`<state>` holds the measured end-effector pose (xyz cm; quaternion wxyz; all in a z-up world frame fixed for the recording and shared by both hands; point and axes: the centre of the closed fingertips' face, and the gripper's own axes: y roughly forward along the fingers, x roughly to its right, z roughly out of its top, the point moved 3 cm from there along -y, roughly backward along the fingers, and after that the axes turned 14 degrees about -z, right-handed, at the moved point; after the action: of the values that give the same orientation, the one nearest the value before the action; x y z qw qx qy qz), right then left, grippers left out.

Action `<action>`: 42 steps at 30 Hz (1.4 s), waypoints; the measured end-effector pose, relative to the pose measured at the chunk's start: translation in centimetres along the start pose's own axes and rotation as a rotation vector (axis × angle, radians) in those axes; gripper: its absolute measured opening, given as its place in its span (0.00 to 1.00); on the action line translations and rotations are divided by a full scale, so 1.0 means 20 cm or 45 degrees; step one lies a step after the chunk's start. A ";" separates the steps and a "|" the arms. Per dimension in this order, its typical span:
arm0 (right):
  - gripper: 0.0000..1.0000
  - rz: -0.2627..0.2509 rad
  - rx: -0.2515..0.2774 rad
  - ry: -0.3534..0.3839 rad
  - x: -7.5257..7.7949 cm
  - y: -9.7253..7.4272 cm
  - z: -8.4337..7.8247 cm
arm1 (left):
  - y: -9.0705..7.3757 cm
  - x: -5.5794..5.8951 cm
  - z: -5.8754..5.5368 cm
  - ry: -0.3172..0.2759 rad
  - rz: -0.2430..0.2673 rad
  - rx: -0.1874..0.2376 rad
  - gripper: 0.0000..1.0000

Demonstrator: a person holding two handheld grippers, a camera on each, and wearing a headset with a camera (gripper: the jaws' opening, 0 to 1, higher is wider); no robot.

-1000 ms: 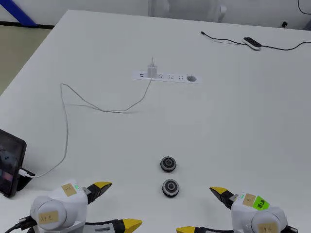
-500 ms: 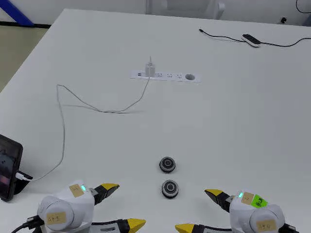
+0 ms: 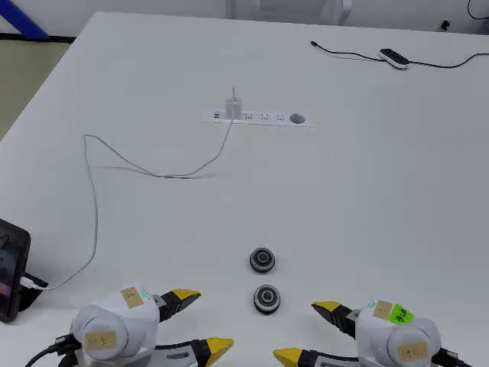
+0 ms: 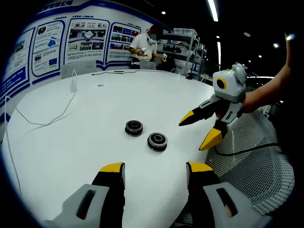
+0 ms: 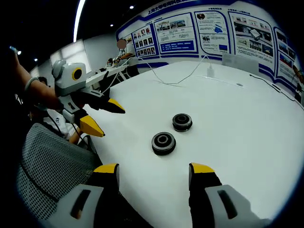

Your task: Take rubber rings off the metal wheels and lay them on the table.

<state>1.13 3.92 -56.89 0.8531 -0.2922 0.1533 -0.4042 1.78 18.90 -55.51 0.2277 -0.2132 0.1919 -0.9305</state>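
left gripper (image 3: 206, 319): near left, jaws spread wide, holding nothing and touching nothing; yellow tips point right toward the wheels.
right gripper (image 3: 302, 331): near right, jaws also wide apart and empty; tips point left, facing the left gripper.
near wheel (image 3: 267, 297): flat on the counter, between the two grippers and a little beyond their tips, apart from both; dark outer band, lighter hub.
far wheel (image 3: 262, 260): just beyond the near wheel, not touching it, flat, same look.
counter (image 3: 367, 199): white, broad.
phone (image 3: 11, 267): propped at the near-left edge, with a cable (image 3: 93, 199) plugged in.
power strip (image 3: 258, 118): mid-counter, farther off; the cable ends at a white charger (image 3: 233, 107) in it.
remote (image 3: 393, 56): far right, on a dark cord.
room: posters (image 4: 80, 38) along the wall, a person (image 4: 142, 45) standing beyond the far end, a mesh chair (image 4: 251, 156) at the near edge.
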 end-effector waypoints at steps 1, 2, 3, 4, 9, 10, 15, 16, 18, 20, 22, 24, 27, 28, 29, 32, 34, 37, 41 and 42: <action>0.60 0.001 0.000 0.003 0.00 0.00 0.00 | 0.00 0.00 0.00 0.003 -0.002 -0.002 0.54; 0.60 0.002 0.000 0.007 0.00 0.00 0.00 | 0.01 0.00 0.00 0.008 -0.007 -0.004 0.53; 0.60 0.001 -0.001 0.009 0.00 0.00 0.00 | 0.01 0.00 0.01 0.010 -0.011 -0.008 0.53; 0.59 0.000 0.000 0.013 0.00 0.01 0.00 | 0.02 0.00 0.01 0.013 -0.017 -0.008 0.53; 0.57 0.002 0.006 0.039 0.01 0.02 0.02 | 0.05 0.00 0.03 0.030 -0.032 -0.017 0.49; 0.55 0.002 0.009 0.039 0.01 0.02 0.02 | 0.06 0.00 0.03 0.032 -0.033 -0.018 0.49; 0.52 0.005 0.011 0.047 0.02 0.03 0.02 | 0.09 0.00 0.05 0.046 -0.048 -0.028 0.47; 0.51 0.006 0.010 0.049 0.01 0.03 0.02 | 0.10 0.00 0.05 0.048 -0.051 -0.030 0.46; 0.51 0.007 0.007 0.053 0.01 0.04 0.02 | 0.11 0.00 0.06 0.057 -0.057 -0.040 0.45; 0.49 0.011 0.007 0.061 0.01 0.04 0.02 | 0.12 0.00 0.07 0.072 -0.063 -0.045 0.43; 0.49 0.013 0.005 0.064 0.01 0.04 0.02 | 0.14 0.00 0.07 0.083 -0.068 -0.056 0.40; 0.48 0.012 0.003 0.070 0.01 0.04 0.01 | 0.15 0.00 0.08 0.092 -0.071 -0.061 0.38; 0.48 0.013 0.001 0.083 0.01 0.04 0.01 | 0.17 -0.01 0.09 0.103 -0.074 -0.071 0.36; 0.48 0.013 0.001 0.085 0.01 0.04 0.01 | 0.17 -0.01 0.10 0.107 -0.073 -0.073 0.36; 0.48 0.014 0.001 0.089 0.01 0.04 0.01 | 0.18 -0.01 0.10 0.111 -0.075 -0.075 0.35; 0.47 0.016 0.001 0.100 0.01 0.05 0.01 | 0.20 -0.01 0.11 0.125 -0.082 -0.081 0.34; 0.46 0.016 0.002 0.109 0.01 0.05 0.01 | 0.22 0.00 0.12 0.138 -0.087 -0.090 0.32; 0.46 0.017 0.002 0.116 0.01 0.05 0.01 | 0.23 0.00 0.12 0.171 -0.095 -0.117 0.29; 0.46 0.016 0.003 0.126 0.01 0.05 0.00 | 0.26 0.00 0.13 0.188 -0.108 -0.129 0.27; 0.46 0.015 0.003 0.130 0.01 0.06 0.00 | 0.27 0.01 0.14 0.195 -0.112 -0.136 0.26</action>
<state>1.90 4.35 -57.58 0.8468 -0.2694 0.1978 -0.4137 4.86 13.73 -55.63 0.1597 -0.1616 0.2486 -0.9416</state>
